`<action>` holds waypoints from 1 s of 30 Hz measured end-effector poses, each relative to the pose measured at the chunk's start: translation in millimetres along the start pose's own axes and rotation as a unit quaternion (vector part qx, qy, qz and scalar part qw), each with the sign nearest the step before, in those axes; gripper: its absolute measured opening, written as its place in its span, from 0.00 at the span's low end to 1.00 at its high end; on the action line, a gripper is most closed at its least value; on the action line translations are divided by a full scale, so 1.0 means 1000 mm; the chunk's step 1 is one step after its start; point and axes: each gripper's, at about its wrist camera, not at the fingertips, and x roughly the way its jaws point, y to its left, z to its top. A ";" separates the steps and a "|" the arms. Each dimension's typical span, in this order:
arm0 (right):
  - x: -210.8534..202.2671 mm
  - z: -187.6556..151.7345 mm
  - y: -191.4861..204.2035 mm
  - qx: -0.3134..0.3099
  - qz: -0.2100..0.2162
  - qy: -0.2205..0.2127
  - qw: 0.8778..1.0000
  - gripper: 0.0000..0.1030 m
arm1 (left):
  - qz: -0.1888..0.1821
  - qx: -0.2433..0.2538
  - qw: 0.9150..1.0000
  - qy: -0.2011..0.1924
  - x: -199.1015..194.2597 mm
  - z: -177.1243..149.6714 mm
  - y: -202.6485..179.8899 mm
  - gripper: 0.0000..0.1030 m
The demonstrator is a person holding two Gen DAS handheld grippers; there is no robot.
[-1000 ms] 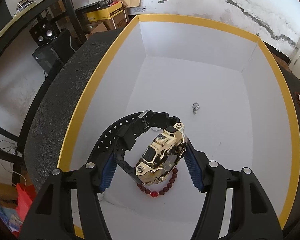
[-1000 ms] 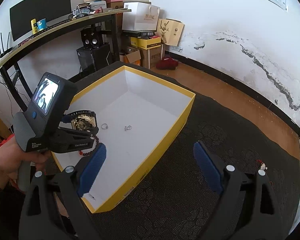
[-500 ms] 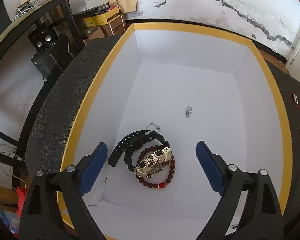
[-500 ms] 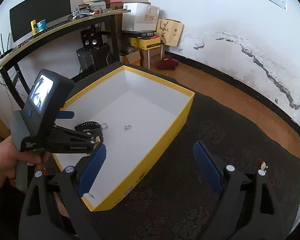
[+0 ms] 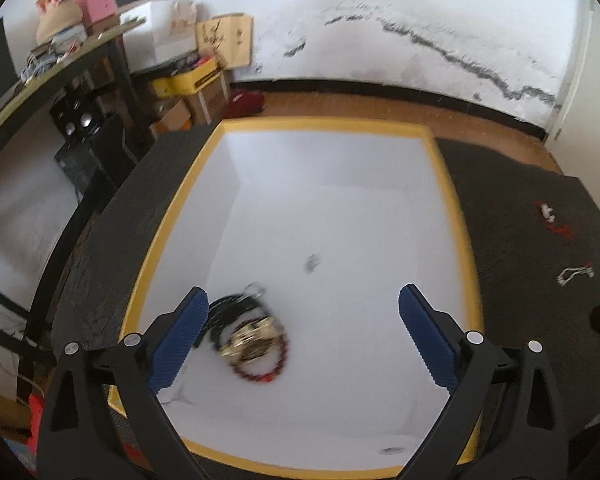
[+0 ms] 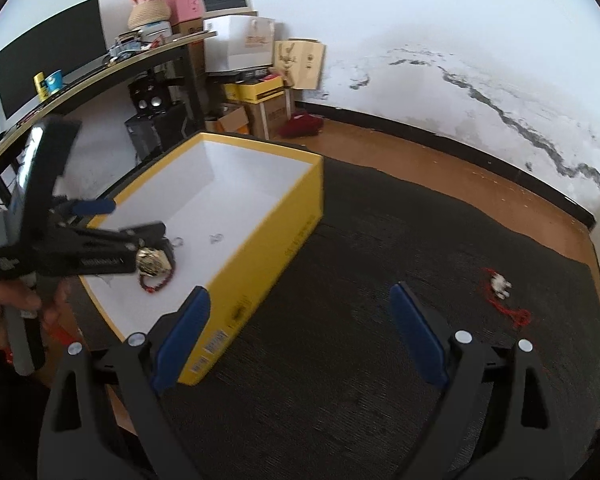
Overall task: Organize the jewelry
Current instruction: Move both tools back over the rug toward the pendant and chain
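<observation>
1. Yellow-rimmed cardboard box w/ white inside sits on the dark textured mat; seen from the R wrist cam it lies at 10 o'clock.
2. My left gripper hangs over the box's near end, blue-padded fingers spread wide, nothing between them.
3. Gold-faced watch w/ black strap lies on the box floor, near-left corner, approx 7 o'clock from box centre. It rests on the dark red bead bracelet, which loops round its near side. L view is blurred, so finer contact I can't tell.
4. Small silver ring lies at the strap's far end; another small silver piece is apart from it, at 1 o'clock from the watch.
5. My right gripper is over the mat outside the box, fingers also wide apart, holding nothing.
6. Outside the box on the mat: white charm on red cord at 2 o'clock in the R view; thin silver chain at 3 o'clock in the L view.
</observation>
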 end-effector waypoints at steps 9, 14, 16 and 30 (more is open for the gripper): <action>-0.030 -0.048 -0.096 0.068 -0.061 0.007 0.996 0.85 | -0.051 0.060 0.997 -0.017 0.001 0.022 -0.113 0.91; -0.042 -0.085 -0.163 0.123 -0.097 0.014 0.988 0.85 | -0.076 0.101 0.992 -0.013 0.017 0.027 -0.191 0.91; -0.045 -0.098 -0.184 0.139 -0.106 0.020 0.984 0.85 | -0.089 0.120 0.989 -0.005 0.028 0.026 -0.228 0.91; -0.069 -0.149 -0.260 0.187 -0.128 0.024 0.974 0.85 | -0.095 0.099 0.990 0.038 0.115 0.035 -0.354 0.91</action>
